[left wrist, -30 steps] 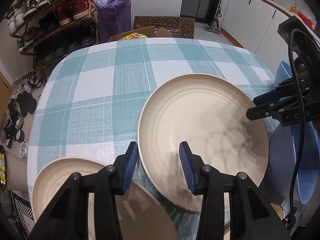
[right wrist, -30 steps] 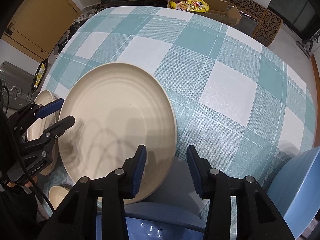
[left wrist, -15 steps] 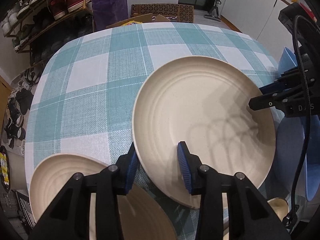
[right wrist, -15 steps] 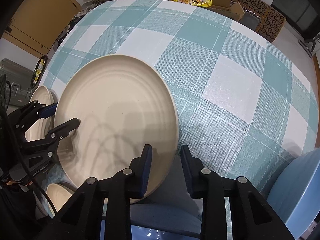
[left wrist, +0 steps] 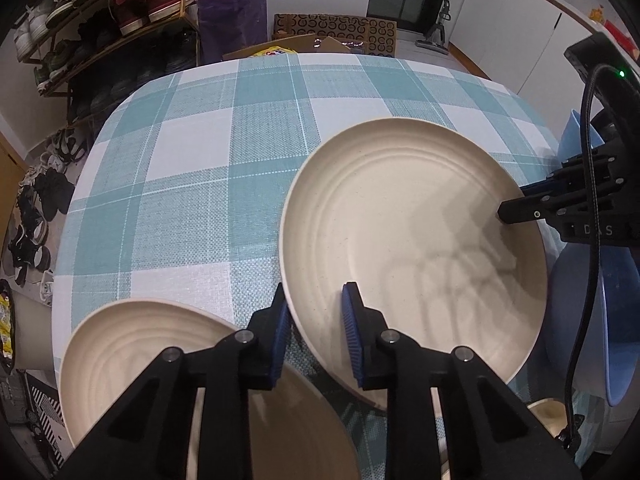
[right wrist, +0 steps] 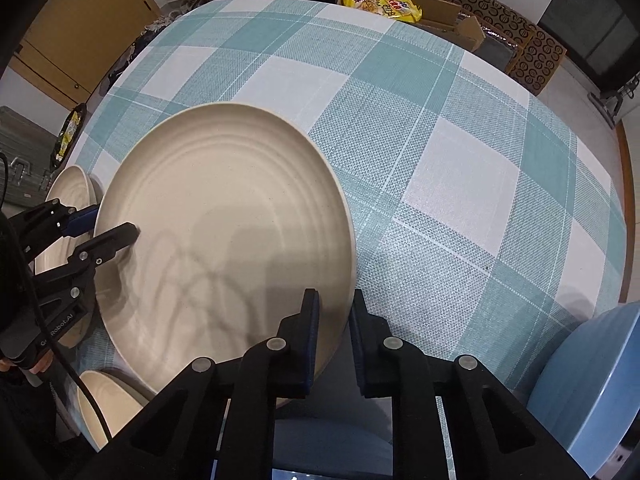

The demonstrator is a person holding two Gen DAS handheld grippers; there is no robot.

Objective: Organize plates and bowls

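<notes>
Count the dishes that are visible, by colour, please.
Cream: 3 (large plate, second plate, small bowl)
Blue: 2 (near dish, far dish)
Total: 5

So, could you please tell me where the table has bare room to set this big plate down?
The checked tablecloth lies bare across its far half, from the large beige plate to the edge by the cardboard box. The near side is crowded: a second beige plate at the left, blue dishes at the right, a small beige bowl between.
</notes>
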